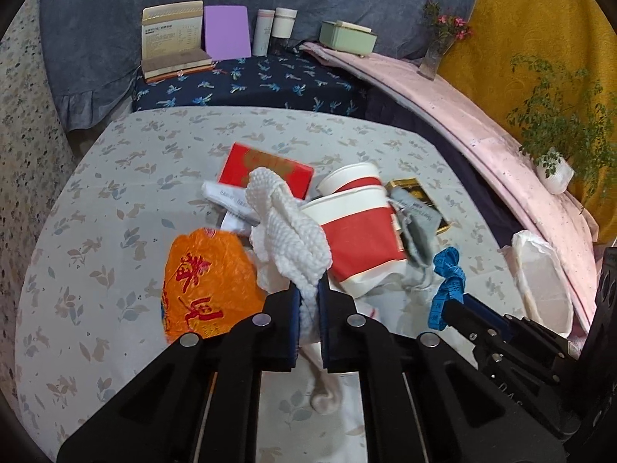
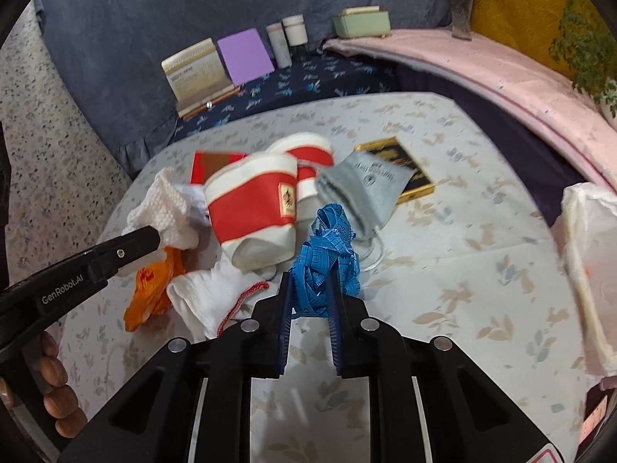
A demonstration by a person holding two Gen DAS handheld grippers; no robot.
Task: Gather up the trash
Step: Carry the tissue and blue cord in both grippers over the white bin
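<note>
My left gripper [image 1: 308, 301] is shut on a white knitted cloth [image 1: 289, 227] and holds it above the table; it also shows in the right wrist view [image 2: 154, 237] with the cloth [image 2: 166, 204]. My right gripper [image 2: 310, 289] is shut on a bunched blue measuring tape [image 2: 327, 254], also seen in the left wrist view [image 1: 447, 274]. On the table lie an orange plastic bag [image 1: 208, 285], two red-and-white paper cups [image 1: 358, 243], a red box [image 1: 266, 169], a grey pouch [image 2: 366, 189], a black-and-gold box [image 2: 401, 166] and a white sock [image 2: 208, 297].
A white plastic bag [image 2: 590, 270] hangs open at the table's right edge. A dark floral shelf [image 1: 270, 81] behind holds a calendar, a purple card, bottles and a green box. A pink-covered ledge [image 1: 462, 115] with plants curves along the right.
</note>
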